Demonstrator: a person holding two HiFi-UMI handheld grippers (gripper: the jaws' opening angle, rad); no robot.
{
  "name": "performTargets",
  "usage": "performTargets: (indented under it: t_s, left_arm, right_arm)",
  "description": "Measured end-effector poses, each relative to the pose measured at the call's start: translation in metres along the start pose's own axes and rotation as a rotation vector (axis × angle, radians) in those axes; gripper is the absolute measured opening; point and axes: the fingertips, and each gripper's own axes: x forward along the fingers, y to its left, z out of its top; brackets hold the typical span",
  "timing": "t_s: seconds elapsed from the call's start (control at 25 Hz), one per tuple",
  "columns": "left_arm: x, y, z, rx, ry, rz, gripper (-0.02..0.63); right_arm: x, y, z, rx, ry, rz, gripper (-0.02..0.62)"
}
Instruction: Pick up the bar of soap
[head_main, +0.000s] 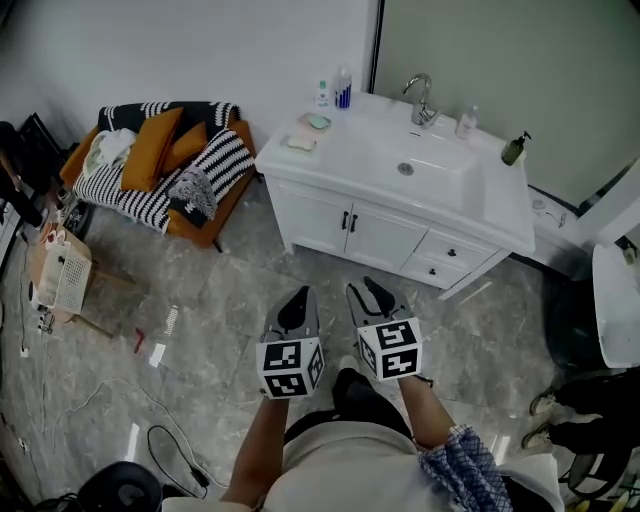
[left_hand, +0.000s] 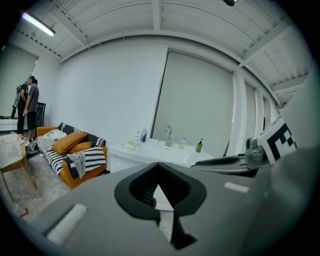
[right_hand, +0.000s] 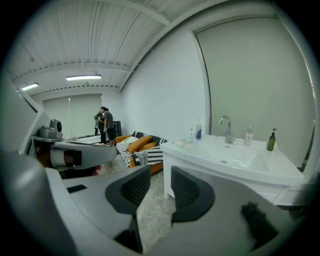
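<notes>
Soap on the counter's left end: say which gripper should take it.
Right, probably. The right gripper has its jaws apart; the left gripper is shut, though more in line with the soap. Both are far off.

Staged home-style room in a studio is indicated: a white vanity (head_main: 380, 225) with faucet (head_main: 421, 100) is set straight ahead of the right tongs (head_main: 362, 287), and a striped sofa (head_main: 150, 190) with orange cushions is placed ahead-left of the left tongs (head_main: 300, 295). Marble-look floor (head_main: 230, 290), loose cables (head_main: 196, 477) left of the tongs and bystanders (left_hand: 27, 102) beyond the sofa are seen.
</notes>
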Motion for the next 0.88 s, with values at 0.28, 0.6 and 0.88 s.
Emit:
performTargets:
  t_s: [0.28,0.6,0.88]
  left_arm:
    - [0.041,-0.007,0.003,-0.009,0.018,0.011,0.008]
    - [0.076,-0.015,0.012,-0.027,0.011,0.039,0.008]
    - [0.1,-0.021,0.019,-0.009,0.024,0.05,0.008]
  right_arm:
    - [0.017,-0.039,0.004,0.025,0.002,0.011,0.12]
    - [0.035,-0.075,0.012,0.037,-0.002,0.019,0.12]
    - [0.052,-0.094,0.026,0.041,-0.008,0.03,0.12]
